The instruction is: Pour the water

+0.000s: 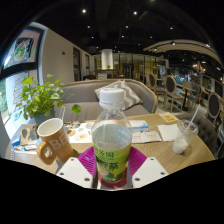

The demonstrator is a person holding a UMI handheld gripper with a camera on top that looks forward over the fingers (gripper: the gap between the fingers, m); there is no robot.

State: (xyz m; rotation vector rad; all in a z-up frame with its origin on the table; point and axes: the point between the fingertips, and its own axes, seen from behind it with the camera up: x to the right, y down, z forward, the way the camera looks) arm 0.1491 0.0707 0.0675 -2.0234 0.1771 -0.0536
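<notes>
Here the tool (pixel 111 172) clamps the upright water bottle (pixel 111 140) between its fingers.

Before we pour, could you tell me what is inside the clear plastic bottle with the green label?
The clear plastic bottle, held between the gripper fingers, shows clear water above its green label; the label covers the contents lower down.

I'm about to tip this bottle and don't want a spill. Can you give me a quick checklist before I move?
1. Bottle held between the hand-held gripper fingers: ok.
2. Bottle upright: ok.
3. Cap off: not ok, white cap still on.
4. Receiving mug upright on the table, nearby: ok.
5. Mug empty: cannot tell.
6. Papers near the pour path: not ok.
</notes>
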